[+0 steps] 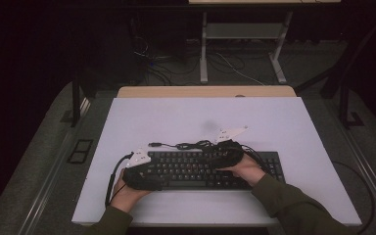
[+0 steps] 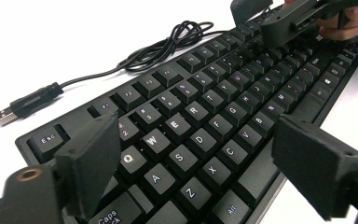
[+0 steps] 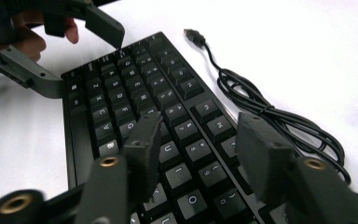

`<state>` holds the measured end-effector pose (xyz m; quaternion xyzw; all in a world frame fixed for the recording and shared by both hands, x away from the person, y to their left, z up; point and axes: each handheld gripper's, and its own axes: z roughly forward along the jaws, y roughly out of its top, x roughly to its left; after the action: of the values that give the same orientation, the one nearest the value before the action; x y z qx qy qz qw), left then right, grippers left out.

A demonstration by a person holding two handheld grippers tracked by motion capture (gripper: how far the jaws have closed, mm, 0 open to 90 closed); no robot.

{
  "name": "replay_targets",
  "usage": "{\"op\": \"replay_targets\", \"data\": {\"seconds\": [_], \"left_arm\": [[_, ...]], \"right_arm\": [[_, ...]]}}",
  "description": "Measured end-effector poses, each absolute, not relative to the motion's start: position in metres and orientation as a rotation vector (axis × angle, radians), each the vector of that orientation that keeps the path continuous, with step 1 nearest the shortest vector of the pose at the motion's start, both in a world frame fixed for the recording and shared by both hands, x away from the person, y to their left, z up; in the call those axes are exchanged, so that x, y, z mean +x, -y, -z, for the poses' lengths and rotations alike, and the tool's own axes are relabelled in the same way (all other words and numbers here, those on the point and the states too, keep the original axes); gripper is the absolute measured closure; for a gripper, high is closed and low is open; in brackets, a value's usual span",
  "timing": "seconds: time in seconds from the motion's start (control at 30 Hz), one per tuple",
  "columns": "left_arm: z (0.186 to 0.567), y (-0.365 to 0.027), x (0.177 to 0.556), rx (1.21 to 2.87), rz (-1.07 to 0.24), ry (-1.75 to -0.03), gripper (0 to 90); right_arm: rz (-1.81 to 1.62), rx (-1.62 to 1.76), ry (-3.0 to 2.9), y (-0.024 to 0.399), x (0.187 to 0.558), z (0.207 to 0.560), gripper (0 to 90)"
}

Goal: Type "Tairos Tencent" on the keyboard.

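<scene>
White foam-board tabletop (image 1: 284,122) with a black full-size plastic keyboard (image 1: 196,169) near the front edge, USB cable (image 1: 186,145) loose behind. Left gripper (image 2: 200,163) and right gripper (image 3: 198,154) hover over the keys, jaws spread, pinching nothing, probably lining up keypresses.

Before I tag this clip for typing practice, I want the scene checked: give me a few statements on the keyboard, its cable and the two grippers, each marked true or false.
1. The keyboard lies flat on the white table. True.
2. The USB plug is plugged into a socket. False: it lies loose on the table.
3. The left gripper stands open above the letter keys. True.
4. The right gripper clamps the cable. False: its jaws hover over the keys, apart from the cable.
5. The cable lies coiled behind the keyboard. True.
</scene>
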<state>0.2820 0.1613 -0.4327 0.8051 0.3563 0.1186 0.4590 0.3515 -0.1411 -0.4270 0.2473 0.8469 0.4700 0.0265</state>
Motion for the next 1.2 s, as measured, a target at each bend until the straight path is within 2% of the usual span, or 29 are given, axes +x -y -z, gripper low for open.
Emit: {"op": "replay_targets", "data": {"seconds": [0.2,0.43,0.7,1.2], "left_arm": [[0.433,-0.161,0.282,1.986,-0.287,-0.872,10.1],[0.433,-0.159,0.282,1.978,-0.298,-0.888,0.1],[0.434,-0.158,0.282,1.988,-0.309,-0.884,0.0],[0.436,-0.159,0.282,2.0,-0.311,-0.873,0.0]], "right_arm": [[-1.411,0.762,-2.647,0.14,0.351,0.429,63.9],[-1.385,0.731,-2.694,0.136,0.349,0.431,75.4],[-1.357,0.709,-2.734,0.133,0.349,0.432,88.2],[-1.301,0.7,-2.77,0.129,0.348,0.436,89.5]]}}
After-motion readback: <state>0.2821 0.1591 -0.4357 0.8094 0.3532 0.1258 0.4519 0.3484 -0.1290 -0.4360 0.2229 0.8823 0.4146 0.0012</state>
